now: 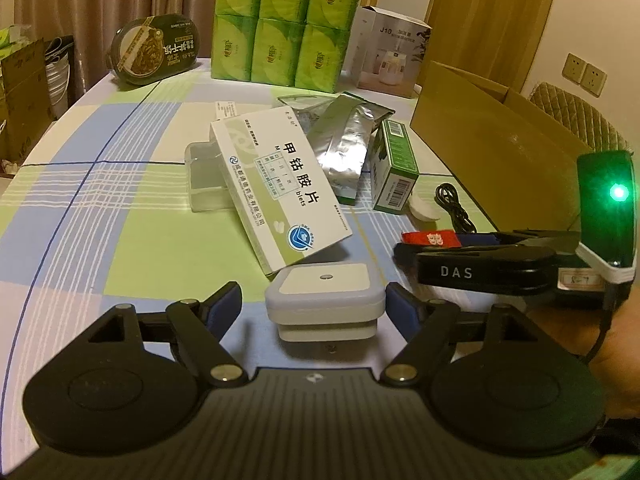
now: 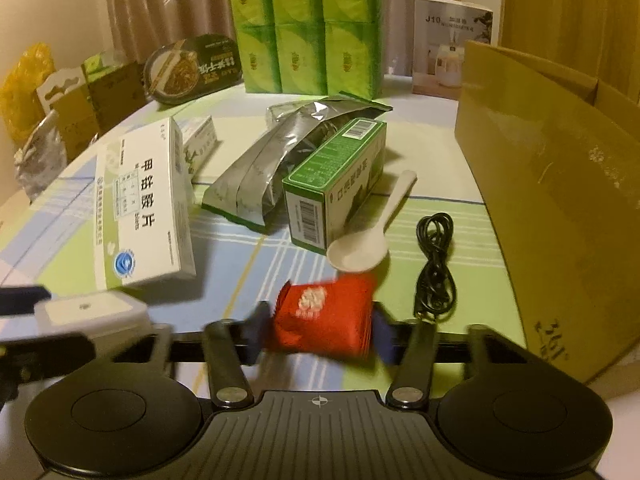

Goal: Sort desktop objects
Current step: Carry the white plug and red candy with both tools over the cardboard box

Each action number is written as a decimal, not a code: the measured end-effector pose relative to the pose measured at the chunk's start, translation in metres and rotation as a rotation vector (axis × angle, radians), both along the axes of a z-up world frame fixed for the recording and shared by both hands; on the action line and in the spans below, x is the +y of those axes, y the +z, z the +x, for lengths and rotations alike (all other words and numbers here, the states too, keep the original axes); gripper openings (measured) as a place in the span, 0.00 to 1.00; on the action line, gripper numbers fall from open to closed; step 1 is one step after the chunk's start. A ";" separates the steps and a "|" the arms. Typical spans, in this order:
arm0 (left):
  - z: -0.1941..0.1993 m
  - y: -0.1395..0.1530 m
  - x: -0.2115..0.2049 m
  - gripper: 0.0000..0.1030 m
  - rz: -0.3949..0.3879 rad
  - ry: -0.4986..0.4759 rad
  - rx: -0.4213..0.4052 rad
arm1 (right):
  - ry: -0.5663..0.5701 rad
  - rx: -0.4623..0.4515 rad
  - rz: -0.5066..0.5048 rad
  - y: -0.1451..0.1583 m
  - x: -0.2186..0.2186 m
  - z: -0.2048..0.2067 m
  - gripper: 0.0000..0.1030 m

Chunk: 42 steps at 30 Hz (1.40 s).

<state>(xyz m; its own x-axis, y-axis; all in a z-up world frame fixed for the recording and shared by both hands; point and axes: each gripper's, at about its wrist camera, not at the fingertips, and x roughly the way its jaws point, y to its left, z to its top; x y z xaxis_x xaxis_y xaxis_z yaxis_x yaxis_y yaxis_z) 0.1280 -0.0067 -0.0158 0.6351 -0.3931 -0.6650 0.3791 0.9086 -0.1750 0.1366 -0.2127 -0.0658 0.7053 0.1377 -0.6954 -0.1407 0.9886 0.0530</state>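
Observation:
A small white square box (image 1: 324, 280) sits on the checked tablecloth (image 1: 120, 220) between the jaws of my left gripper (image 1: 314, 300). The right pad is at its side and a gap shows at the left pad, so the gripper is open. In the right wrist view the same box (image 2: 92, 312) lies at the lower left. My right gripper (image 2: 320, 328) is shut on a red packet (image 2: 324, 320) with a white emblem, both pads against its sides; the image there is blurred. From the left wrist view the red packet (image 1: 430, 238) shows at the right gripper's tips.
A white medicine box (image 1: 280, 188) leans on a clear plastic case (image 1: 204, 180). Behind are a foil bag (image 1: 344, 148) and a green carton (image 1: 394, 168). A white spoon (image 2: 360, 252) and a black cable (image 2: 436, 264) lie beside an open cardboard box (image 2: 552, 184). Green tissue packs (image 1: 280, 20) stand at the back.

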 end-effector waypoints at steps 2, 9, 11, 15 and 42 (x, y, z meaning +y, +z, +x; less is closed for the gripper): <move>0.000 0.000 -0.003 0.73 0.005 -0.009 -0.002 | 0.004 0.011 0.006 0.001 -0.004 -0.006 0.38; -0.003 0.002 -0.015 0.79 0.024 -0.040 -0.029 | -0.011 0.032 0.021 0.008 -0.021 -0.033 0.38; -0.002 0.001 -0.017 0.79 0.024 -0.041 -0.026 | -0.012 0.026 0.013 0.011 -0.024 -0.039 0.38; -0.004 0.000 -0.023 0.81 0.039 -0.055 -0.039 | -0.024 0.029 0.014 0.011 -0.028 -0.045 0.38; -0.001 -0.012 -0.045 0.59 0.169 -0.097 -0.075 | -0.006 -0.044 -0.180 0.000 -0.015 -0.044 0.64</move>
